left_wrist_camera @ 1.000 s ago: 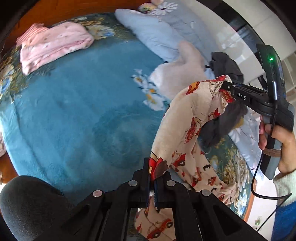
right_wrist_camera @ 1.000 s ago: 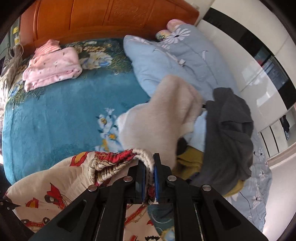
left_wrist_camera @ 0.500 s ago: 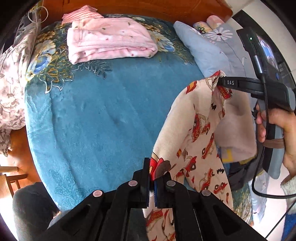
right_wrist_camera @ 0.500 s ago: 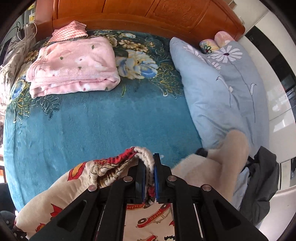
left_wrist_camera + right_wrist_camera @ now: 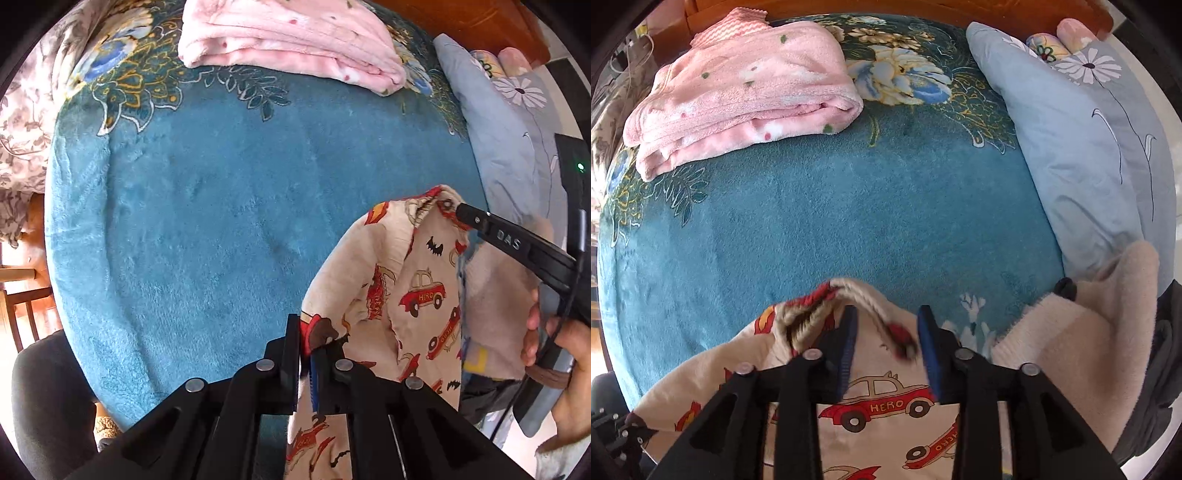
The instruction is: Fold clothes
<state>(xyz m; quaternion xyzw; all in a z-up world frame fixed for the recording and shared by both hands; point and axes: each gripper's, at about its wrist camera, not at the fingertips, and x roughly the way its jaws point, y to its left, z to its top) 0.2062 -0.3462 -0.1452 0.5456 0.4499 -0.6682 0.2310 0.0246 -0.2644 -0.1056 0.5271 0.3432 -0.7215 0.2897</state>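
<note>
Car-print pajama garment (image 5: 417, 288) hangs over the teal bed blanket (image 5: 207, 229), pinched by the closed left gripper (image 5: 308, 354), while the right gripper (image 5: 886, 332) gapes open around its cuff, so it may drop bunched.

garment (image 5: 882, 402): cream, printed with red cars lettered HERO, black bats, red trim at the ribbed edge
blanket (image 5: 849, 221): plush teal, with blue, cream and gold flowers along its border
folded fleece (image 5: 738, 92): pale pink with small red and green specks
striped cloth (image 5: 729, 22): pink and white zigzag stripes
pillow (image 5: 1078, 147): light blue-grey, white daisy with thin dark stem lines
headboard (image 5: 461, 18): orange-brown wood
fuzzy garment (image 5: 1089, 339): plain beige
right gripper (image 5: 886, 332): black, blue pads
left gripper (image 5: 306, 354): black
</note>
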